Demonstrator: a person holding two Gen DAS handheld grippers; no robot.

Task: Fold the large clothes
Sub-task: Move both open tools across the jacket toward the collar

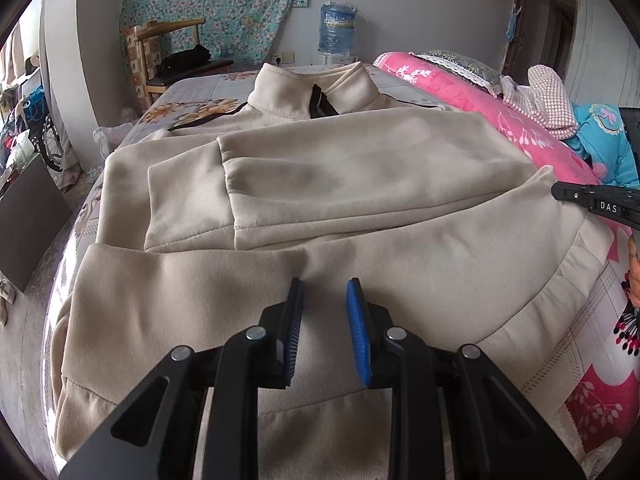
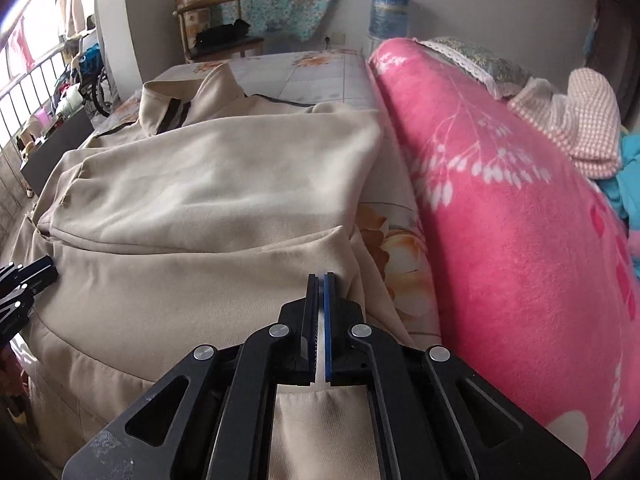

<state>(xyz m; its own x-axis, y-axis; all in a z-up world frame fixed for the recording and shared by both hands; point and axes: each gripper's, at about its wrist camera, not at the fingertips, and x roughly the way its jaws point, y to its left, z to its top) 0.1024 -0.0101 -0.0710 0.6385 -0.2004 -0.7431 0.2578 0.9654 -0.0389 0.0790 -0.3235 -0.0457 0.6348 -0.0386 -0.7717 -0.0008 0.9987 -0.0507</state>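
Looking through your left wrist camera, you see the large beige fleece jacket (image 1: 320, 184) spread across the floral-print bed sheet (image 1: 192, 96), its stand-up collar (image 1: 316, 88) at the far end and both sleeves folded in over the chest. Your left gripper (image 1: 325, 286) hangs over the near hem with its jaws parted, grasping nothing. At the right edge, the black tip of your right gripper (image 1: 560, 192) sits at the jacket's side. A rolled pink floral blanket (image 1: 460, 96) lies along the bed's right side, a blue water jug (image 1: 337, 26) stands at the far wall, and a wooden chair (image 1: 168, 56) sits left of it.

Through your right wrist camera, your right gripper (image 2: 321, 277) is clenched, the pads nearly together. You cannot tell whether fabric is pinched between them; the jacket (image 2: 200, 200) lies directly beneath, its right edge just beside the blanket (image 2: 500, 208). Your left gripper (image 2: 36, 270) shows at the left edge, resting at the jacket's lower part.
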